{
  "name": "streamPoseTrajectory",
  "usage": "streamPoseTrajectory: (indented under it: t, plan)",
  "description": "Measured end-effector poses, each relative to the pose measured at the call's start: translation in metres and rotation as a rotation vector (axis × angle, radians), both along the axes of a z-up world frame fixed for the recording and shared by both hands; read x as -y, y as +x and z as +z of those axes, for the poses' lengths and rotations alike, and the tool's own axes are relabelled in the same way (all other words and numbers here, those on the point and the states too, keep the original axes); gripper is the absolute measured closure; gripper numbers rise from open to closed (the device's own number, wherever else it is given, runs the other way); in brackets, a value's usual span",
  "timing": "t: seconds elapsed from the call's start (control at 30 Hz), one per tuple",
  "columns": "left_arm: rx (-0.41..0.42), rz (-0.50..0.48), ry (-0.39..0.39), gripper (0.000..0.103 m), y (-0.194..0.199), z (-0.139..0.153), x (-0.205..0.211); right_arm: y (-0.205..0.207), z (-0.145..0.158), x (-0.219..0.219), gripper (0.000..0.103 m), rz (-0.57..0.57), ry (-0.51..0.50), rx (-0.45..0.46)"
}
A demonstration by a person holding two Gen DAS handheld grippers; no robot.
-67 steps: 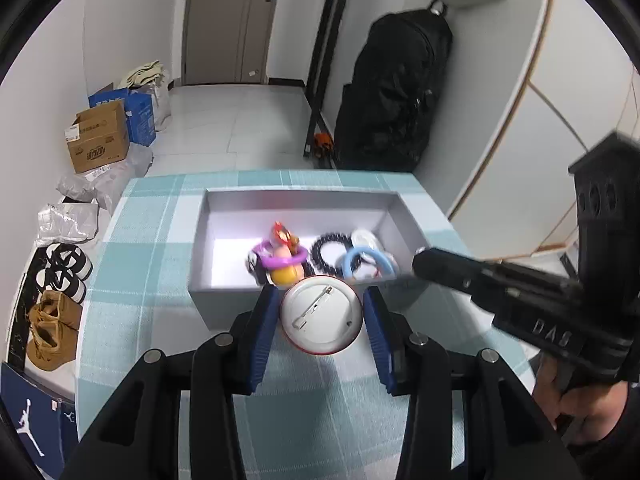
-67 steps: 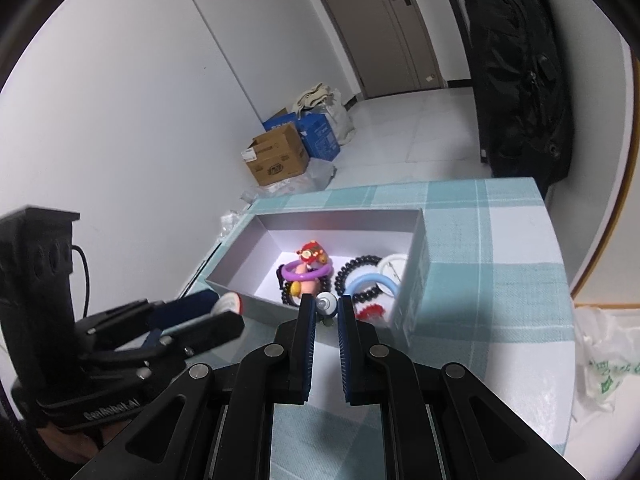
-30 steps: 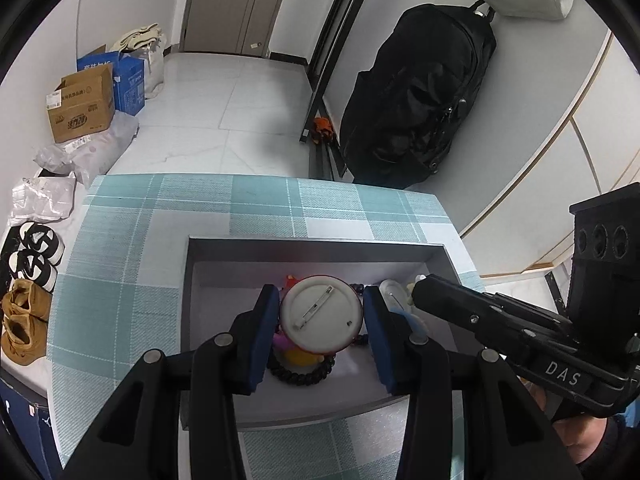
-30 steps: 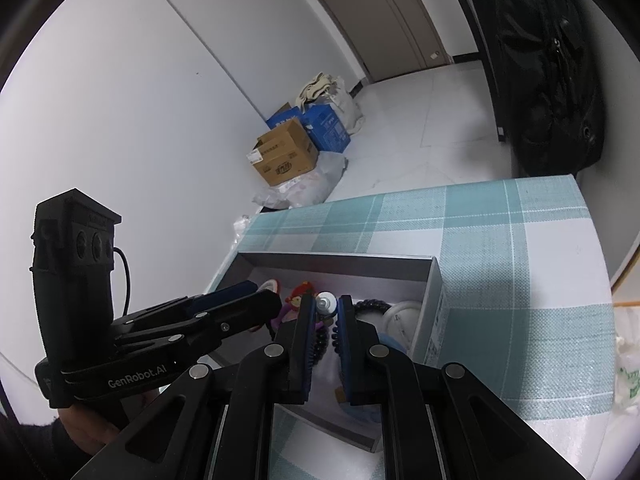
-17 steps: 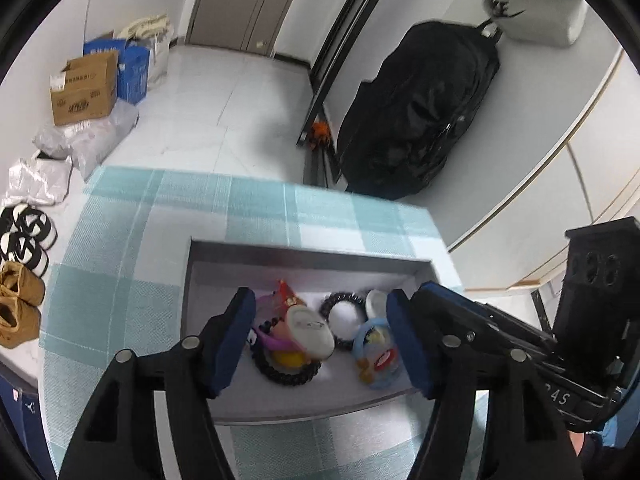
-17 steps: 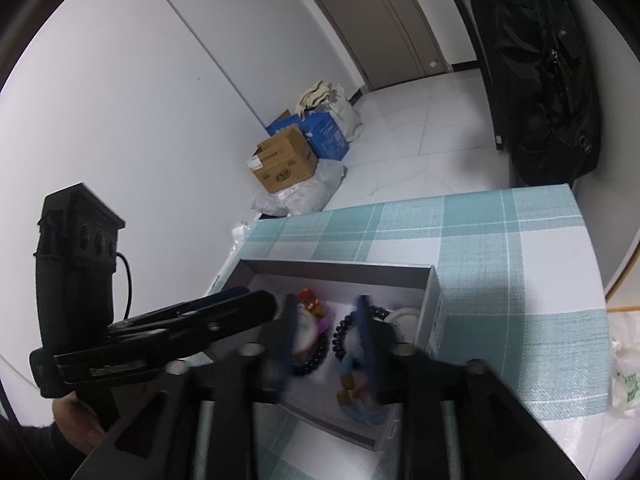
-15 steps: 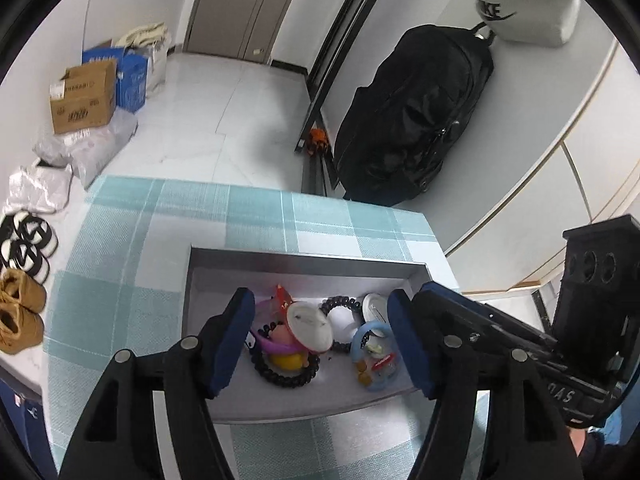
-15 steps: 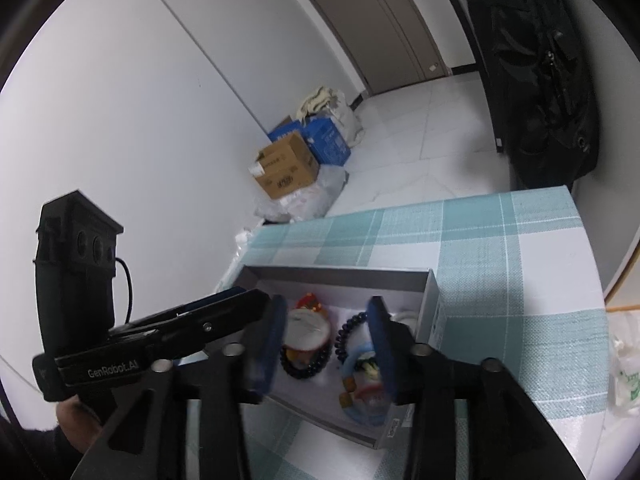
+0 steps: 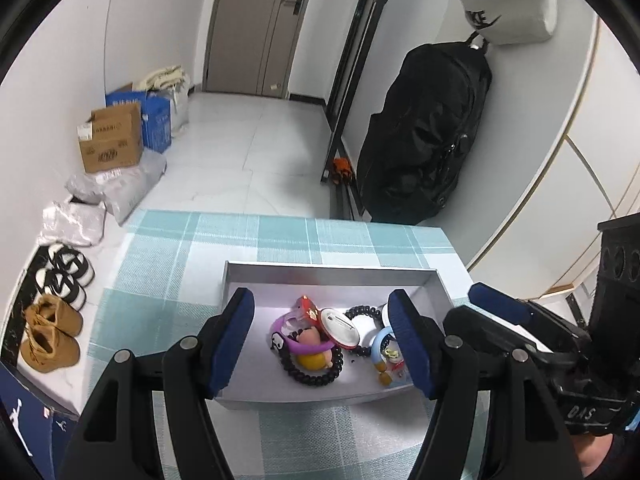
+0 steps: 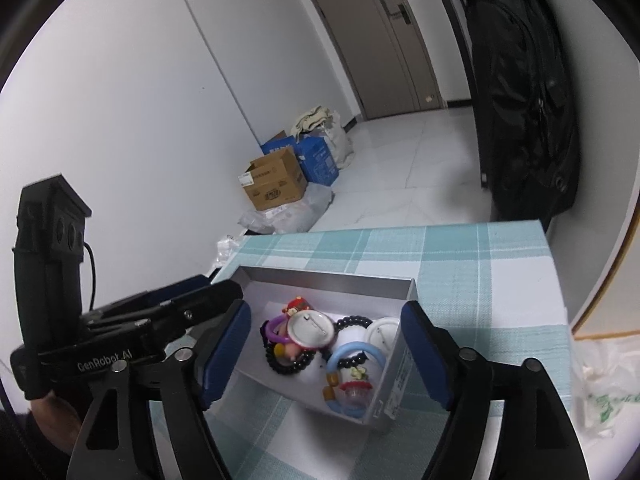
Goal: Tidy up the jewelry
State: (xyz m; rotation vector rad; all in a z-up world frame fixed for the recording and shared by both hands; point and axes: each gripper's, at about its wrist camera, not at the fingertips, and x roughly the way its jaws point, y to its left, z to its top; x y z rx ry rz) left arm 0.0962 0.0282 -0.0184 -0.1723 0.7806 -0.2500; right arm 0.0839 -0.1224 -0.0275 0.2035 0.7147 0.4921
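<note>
Our left gripper [image 9: 322, 344] has its fingers [image 9: 234, 340] spread wide and holding nothing; our right gripper [image 10: 326, 354] is just as wide and bare. Between and below both pairs sits the gray box [image 9: 332, 270] on the checked counter [image 9: 168, 256]. Inside it, straight ahead of the left fingers, a round pin badge [image 9: 338, 332] lies face down on a pile: a purple ring [image 9: 302, 346], a black bead bracelet [image 9: 310, 374] and a small red-capped figure [image 9: 306, 306]. Toward the right fingers lie a blue ring [image 10: 352, 354] and a white disc [image 10: 382, 332]. The right gripper's body reaches in beside the box's right wall. Beyond the counter stand a black bag [image 9: 426, 132], cardboard boxes [image 9: 112, 144] and shoes [image 9: 50, 338] on the floor.
</note>
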Motion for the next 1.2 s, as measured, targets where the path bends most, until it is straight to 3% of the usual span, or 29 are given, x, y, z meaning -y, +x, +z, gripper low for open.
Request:
streamPoseTrajectory:
  t: [0.33,0.47,0.6,1.2]
  plan:
    - [0.049,0.051,0.047,0.037,-0.027,0.003,0.0,-0.034,0.007,-0.001,0.017,-0.015,-0.062,0.077]
    - [0.065,0.064,0.059,0.028,-0.038,0.005,0.0,-0.047,0.01,-0.001,0.014,-0.008,-0.055,0.086]
    - [0.085,0.083,0.081,0.027,-0.048,0.008,0.003,-0.055,0.012,-0.003,0.013,0.002,-0.065,0.109]
    - [0.112,0.092,0.095,0.027,-0.075,0.012,0.003,-0.071,0.008,0.001,0.009,-0.007,-0.071,0.099]
